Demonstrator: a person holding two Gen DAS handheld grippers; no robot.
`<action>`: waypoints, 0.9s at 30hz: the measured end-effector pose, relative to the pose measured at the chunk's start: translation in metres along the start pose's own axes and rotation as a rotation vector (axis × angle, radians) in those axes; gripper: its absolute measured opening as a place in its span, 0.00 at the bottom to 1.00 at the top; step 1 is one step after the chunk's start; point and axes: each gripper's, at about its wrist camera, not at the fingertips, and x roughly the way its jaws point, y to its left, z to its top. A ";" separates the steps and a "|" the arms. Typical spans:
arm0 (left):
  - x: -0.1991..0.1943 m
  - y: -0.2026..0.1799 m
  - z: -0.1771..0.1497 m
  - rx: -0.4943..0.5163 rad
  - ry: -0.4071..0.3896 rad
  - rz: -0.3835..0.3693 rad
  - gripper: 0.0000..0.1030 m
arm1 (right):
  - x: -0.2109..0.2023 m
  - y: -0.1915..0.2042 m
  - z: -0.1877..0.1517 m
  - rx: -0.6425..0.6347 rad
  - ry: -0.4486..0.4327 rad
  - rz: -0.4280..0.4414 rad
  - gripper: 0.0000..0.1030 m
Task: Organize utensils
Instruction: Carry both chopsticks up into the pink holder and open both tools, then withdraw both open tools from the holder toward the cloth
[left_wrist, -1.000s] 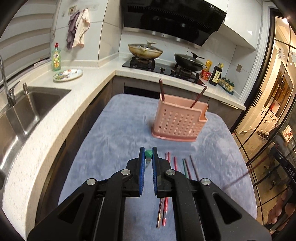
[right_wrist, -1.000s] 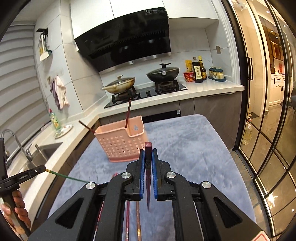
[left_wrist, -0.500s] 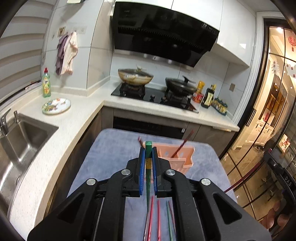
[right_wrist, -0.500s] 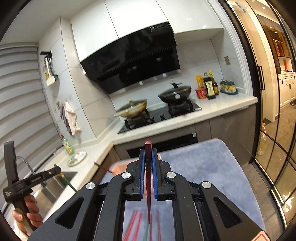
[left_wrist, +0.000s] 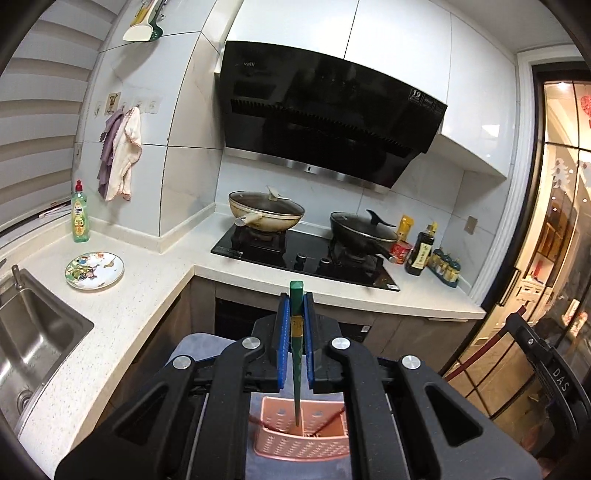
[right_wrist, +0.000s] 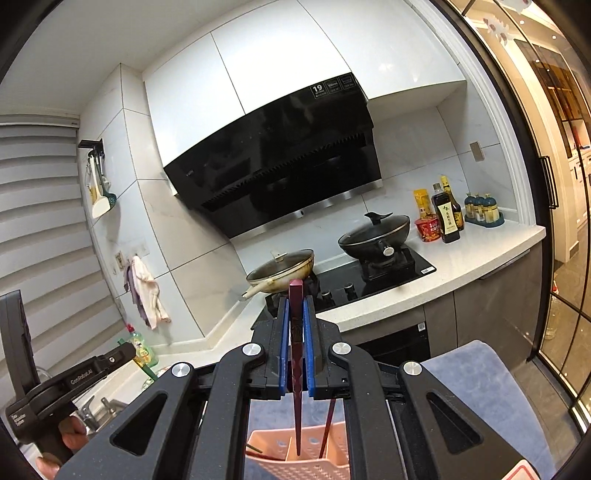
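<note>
Both tongs hang directly above the pink perforated plastic utensil basket (left_wrist: 301, 439). The left gripper (left_wrist: 296, 325) pinches a green chopstick (left_wrist: 296, 354) and the right gripper (right_wrist: 296, 332) a maroon chopstick (right_wrist: 296, 369), each held tip-down, presumably for dropping inside.
</note>
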 end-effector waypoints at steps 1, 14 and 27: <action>0.007 0.000 -0.001 0.003 0.008 0.005 0.07 | 0.008 -0.001 -0.004 -0.001 0.011 -0.005 0.07; 0.061 0.011 -0.051 -0.004 0.143 -0.002 0.07 | 0.073 -0.020 -0.085 -0.019 0.224 -0.040 0.07; 0.046 0.018 -0.064 -0.029 0.156 -0.003 0.47 | 0.044 -0.017 -0.085 -0.039 0.217 -0.034 0.23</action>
